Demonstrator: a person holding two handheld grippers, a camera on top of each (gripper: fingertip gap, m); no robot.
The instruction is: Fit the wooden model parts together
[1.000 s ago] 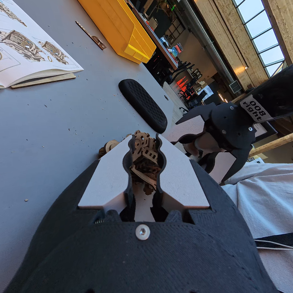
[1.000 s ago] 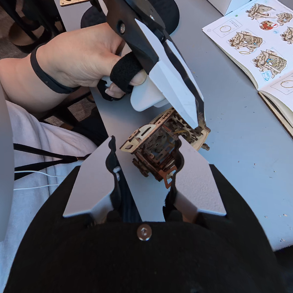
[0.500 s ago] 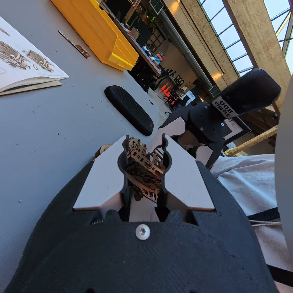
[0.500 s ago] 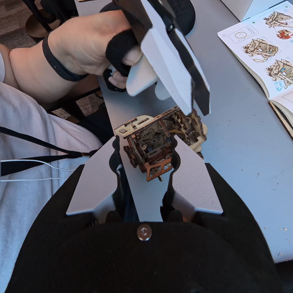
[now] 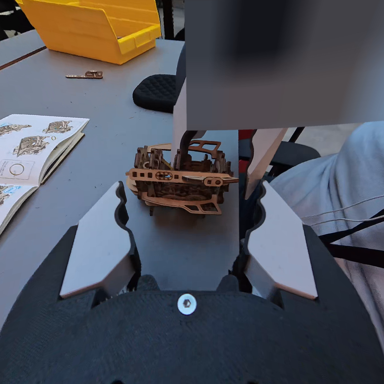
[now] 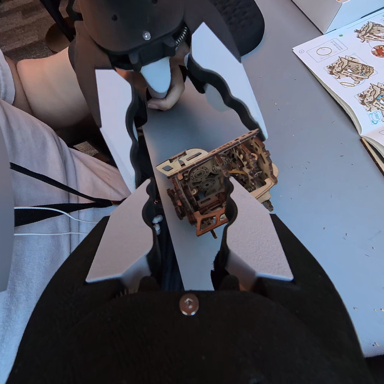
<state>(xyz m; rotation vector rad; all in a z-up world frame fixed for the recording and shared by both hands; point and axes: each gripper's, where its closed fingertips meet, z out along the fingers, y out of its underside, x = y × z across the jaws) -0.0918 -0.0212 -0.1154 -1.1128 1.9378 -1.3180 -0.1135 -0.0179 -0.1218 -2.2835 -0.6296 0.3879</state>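
Grey table, flat; yellow plastic bin at far edge; open illustrated instruction booklet alongside; left hand-held gripper, jaws wide, empty; right hand-held gripper, jaws apart, holding nothing; brown laser-cut wooden model resting on table between both; loose flat wooden strip near bin. Step judged: regrasp; next, clamp model, fetch strip

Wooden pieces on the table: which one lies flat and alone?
The thin flat brown wooden strip near the yellow plastic bin; the bulky assembled wooden gear model stands much closer.
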